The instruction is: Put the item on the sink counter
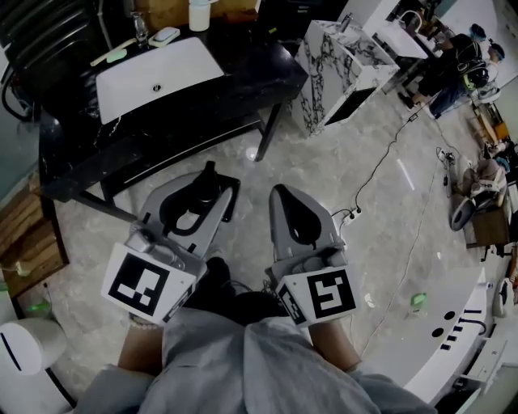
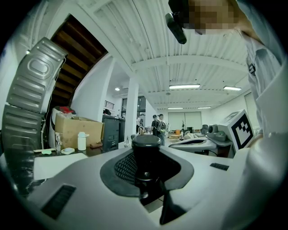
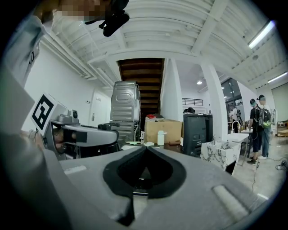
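Head view: the left gripper (image 1: pixel 209 191), low in the middle of the frame, has its jaws closed round a black cylindrical item (image 1: pixel 208 171). The right gripper (image 1: pixel 278 193) beside it has its jaws pressed together on nothing. At the upper left stands the dark sink counter (image 1: pixel 243 74) with a white basin (image 1: pixel 154 77), a soap dish (image 1: pixel 164 35) and a white bottle (image 1: pixel 198 14), well apart from the item. A marble-patterned cabinet (image 1: pixel 333 65) stands right of the counter. A cable (image 1: pixel 380 166) runs across the pale marble floor (image 1: pixel 324 154). 2 people (image 1: pixel 457 61) at the upper right are cut by the frame edge.

Left gripper view: the item fills the centre between the jaws; what it is cannot be told. A cardboard box (image 2: pixel 74 130) sits at the middle left.

Right gripper view: the jaw tips meet at centre, and a ribbed silver case (image 3: pixel 124 108) stands behind.
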The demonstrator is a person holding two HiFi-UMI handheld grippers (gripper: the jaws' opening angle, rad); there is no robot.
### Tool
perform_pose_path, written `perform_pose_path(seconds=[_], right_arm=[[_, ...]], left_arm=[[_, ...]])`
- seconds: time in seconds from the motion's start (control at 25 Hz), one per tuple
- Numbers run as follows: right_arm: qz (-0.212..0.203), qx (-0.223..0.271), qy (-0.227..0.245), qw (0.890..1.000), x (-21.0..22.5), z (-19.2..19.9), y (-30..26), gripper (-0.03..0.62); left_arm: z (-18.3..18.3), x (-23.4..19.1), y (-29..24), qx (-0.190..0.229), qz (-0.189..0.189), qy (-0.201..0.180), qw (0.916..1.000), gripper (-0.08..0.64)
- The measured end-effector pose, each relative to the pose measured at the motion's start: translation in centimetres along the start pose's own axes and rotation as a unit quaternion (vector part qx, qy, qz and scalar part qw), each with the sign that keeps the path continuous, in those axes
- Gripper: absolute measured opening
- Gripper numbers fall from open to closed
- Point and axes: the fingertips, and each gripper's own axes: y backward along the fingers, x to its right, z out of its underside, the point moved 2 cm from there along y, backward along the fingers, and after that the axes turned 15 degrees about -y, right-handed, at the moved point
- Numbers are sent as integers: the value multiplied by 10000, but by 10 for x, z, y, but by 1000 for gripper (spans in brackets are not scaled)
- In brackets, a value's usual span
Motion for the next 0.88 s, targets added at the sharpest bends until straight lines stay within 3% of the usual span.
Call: perform_pose_path(seconds=[0.24, 0.6, 0.76, 0.88], right_arm=[[170, 46, 11, 9998, 16, -10, -36, -3], [412, 192, 105, 9989, 30, -17, -73, -3], [516, 229, 50, 9984, 41, -19, -84, -3], [563, 242, 43, 9981, 48, -19, -90, -3]], left_arm=[[0, -34, -31, 234, 182, -380, 9988, 92], [4, -70, -63, 352, 359, -313, 9982, 92], [5, -79, -78, 457, 471, -458, 9968, 92], [6, -81, -87, 397, 512, -315, 9974, 92]])
